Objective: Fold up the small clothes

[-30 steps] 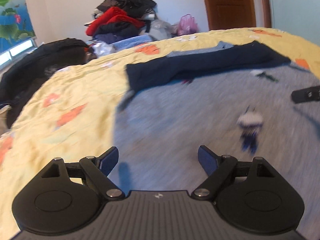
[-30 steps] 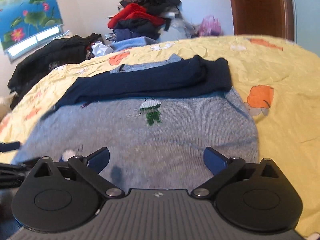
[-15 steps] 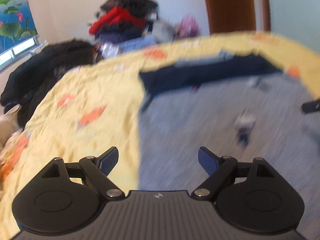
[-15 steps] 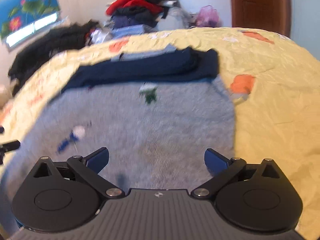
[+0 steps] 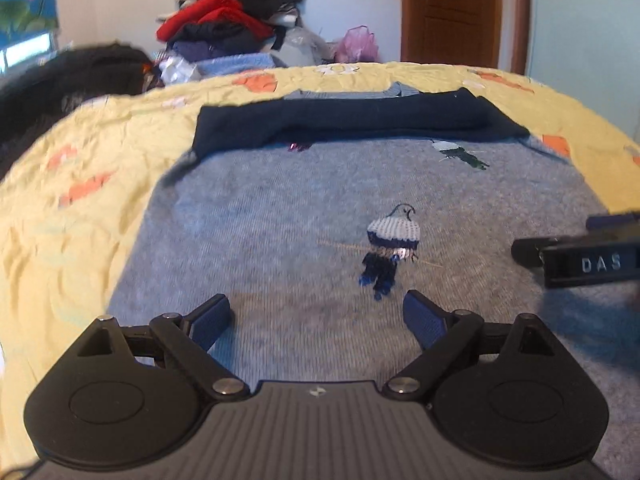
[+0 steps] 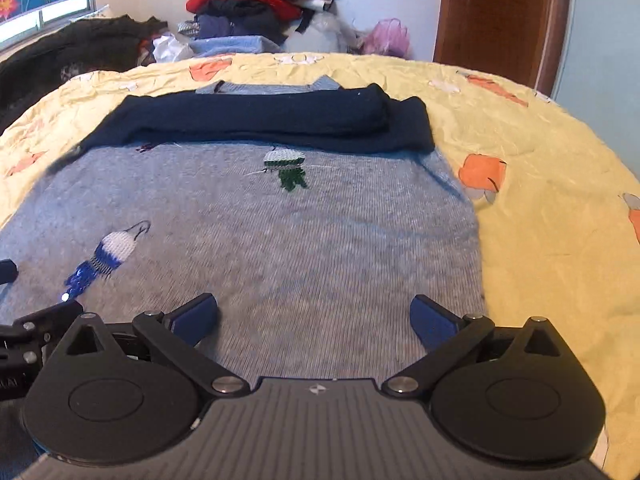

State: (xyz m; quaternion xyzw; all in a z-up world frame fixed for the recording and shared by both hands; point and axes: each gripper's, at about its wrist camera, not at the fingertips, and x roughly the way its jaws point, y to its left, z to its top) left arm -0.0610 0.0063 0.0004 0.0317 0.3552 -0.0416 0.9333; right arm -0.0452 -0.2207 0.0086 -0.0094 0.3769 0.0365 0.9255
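A small grey-blue knit sweater (image 5: 280,232) with embroidered figures lies flat on the yellow bedspread (image 5: 80,200); its dark navy sleeves (image 5: 352,120) are folded across its far end. My left gripper (image 5: 316,320) is open and empty, low over the sweater's near left part. My right gripper (image 6: 314,316) is open and empty over the sweater (image 6: 300,240) near its right hem. The navy sleeves (image 6: 272,120) show there too. The right gripper's side (image 5: 580,260) shows at the left wrist view's right edge.
A pile of clothes (image 6: 256,12) sits beyond the bed's far edge, with dark garments (image 6: 68,52) at the far left. A wooden door (image 6: 496,16) stands at the back right. The yellow bedspread (image 6: 540,200) stretches right of the sweater.
Both grippers shifted over the sweater: the left swung left, then back right toward the middle; the right moved slightly. Both stayed open and empty. The sweater has not moved.
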